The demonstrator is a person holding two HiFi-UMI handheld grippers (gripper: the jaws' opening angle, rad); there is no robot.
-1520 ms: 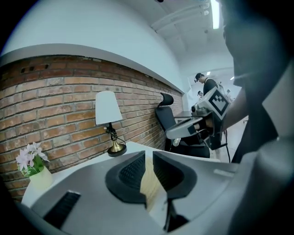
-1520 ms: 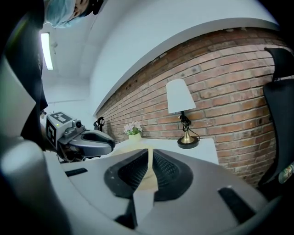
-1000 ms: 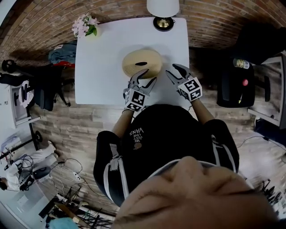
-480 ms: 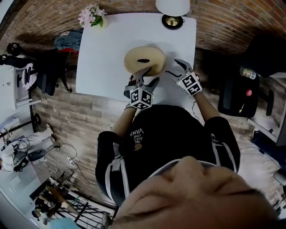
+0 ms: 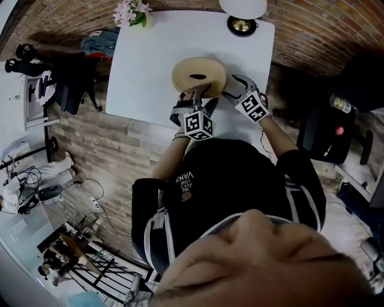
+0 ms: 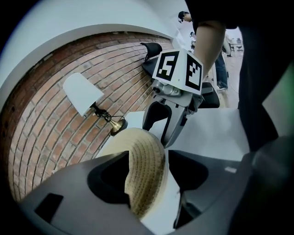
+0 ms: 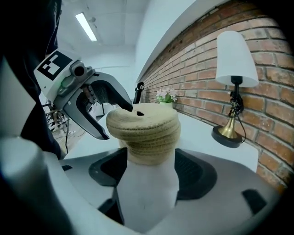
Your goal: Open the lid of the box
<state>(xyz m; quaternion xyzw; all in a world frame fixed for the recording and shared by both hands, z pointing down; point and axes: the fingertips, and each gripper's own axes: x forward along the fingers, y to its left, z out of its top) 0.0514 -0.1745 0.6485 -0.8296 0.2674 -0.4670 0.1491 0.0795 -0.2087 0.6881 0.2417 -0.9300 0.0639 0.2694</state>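
A round woven straw box (image 5: pixel 199 75) with a slot in its lid stands on the white table (image 5: pixel 144 66). My left gripper (image 5: pixel 200 101) is at the box's near rim. Its jaws have just been opening and now stand wide, with the box's edge (image 6: pixel 146 172) between them, and the pads do not press on it. My right gripper (image 5: pixel 230 87) is at the box's right side. It has likewise just opened wide, and the box (image 7: pixel 143 127) shows between its jaws, untouched. Each gripper view shows the other gripper: the right (image 6: pixel 166 123) and the left (image 7: pixel 97 114).
A white-shaded lamp (image 5: pixel 242 12) on a brass foot stands at the table's far right corner. A small bunch of flowers (image 5: pixel 133 12) is at the far left corner. A brick wall runs behind the table. Chairs and floor clutter lie to both sides.
Both grippers have come down and forward to the box, rolling as they went. Their jaws stand wider than before. The box has not moved on the table.
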